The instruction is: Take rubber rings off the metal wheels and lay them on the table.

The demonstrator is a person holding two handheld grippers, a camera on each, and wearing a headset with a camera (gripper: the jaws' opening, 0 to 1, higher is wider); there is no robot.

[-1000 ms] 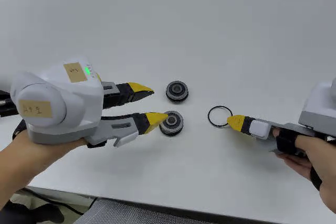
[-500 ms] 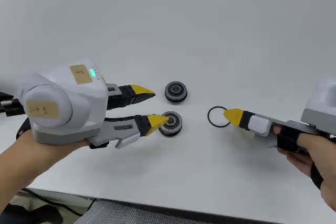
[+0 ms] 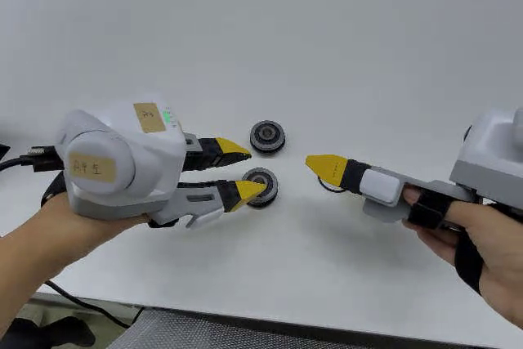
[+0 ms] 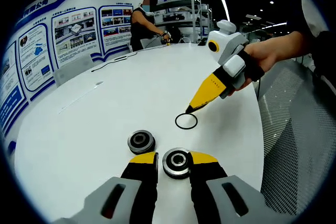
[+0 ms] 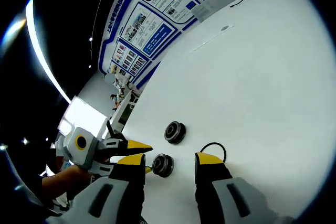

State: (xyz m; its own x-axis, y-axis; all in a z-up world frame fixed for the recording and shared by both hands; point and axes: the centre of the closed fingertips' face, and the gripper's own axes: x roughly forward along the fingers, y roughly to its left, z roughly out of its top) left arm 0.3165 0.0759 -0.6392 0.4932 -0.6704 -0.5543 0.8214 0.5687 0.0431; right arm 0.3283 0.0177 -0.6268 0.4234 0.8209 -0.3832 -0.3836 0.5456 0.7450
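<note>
The left gripper (image 3: pixel 242 169) has been brought astride the nearer metal wheel (image 3: pixel 261 185), jaws apart. The right gripper (image 3: pixel 327 167), also parted, has been lifted from the freed rubber ring (image 4: pixel 186 121), which is left lying on the worktop (image 3: pixel 327 63) near the wheels. Removal of a second ring is judged to be starting.
</note>
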